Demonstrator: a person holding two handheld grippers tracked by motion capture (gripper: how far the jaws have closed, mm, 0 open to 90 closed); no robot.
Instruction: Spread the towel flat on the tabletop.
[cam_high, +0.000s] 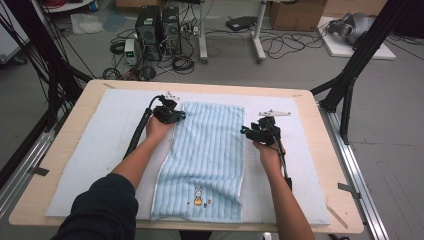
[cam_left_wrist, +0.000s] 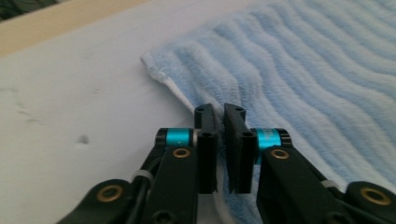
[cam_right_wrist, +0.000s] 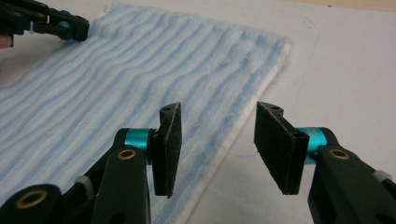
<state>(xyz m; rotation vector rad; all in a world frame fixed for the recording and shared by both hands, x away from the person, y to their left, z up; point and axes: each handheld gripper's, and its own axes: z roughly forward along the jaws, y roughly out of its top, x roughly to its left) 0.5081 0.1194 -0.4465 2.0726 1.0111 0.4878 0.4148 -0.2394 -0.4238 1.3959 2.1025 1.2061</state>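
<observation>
Towel (cam_high: 205, 160), light blue, striped, small rabbit print near the near end, lying flat and lengthwise on the white mat (cam_high: 90, 155) in the middle of the surface (cam_high: 65, 125), stretching from close to the far edge toward the near edge. Probably a fold job, barely started: no fold made, cloth fully spread, both far corners still down on the mat.

Left hand-held gripper (cam_high: 176, 116) at the towel's far-left corner, jaws closed nearly together over the white hem; in the left gripper view (cam_left_wrist: 219, 140) the edge runs up to the pads, looks pinched, though the cloth between the pads is mostly hidden. Right hand-held gripper (cam_high: 248, 131) just beside the far-right edge, jaws standing apart, nothing held; in the right gripper view (cam_right_wrist: 217, 144) the hem lies under the gap, pads not pressing.

Left to do, as judged: right-side grip, lift of the far end, carry toward the near edge, lay down and smooth.

Around: cardboard boxes, computer towers (cam_high: 157, 25) and loose cables on the floor beyond the far edge, black frame legs at both sides. Nothing on the mat in the way.
</observation>
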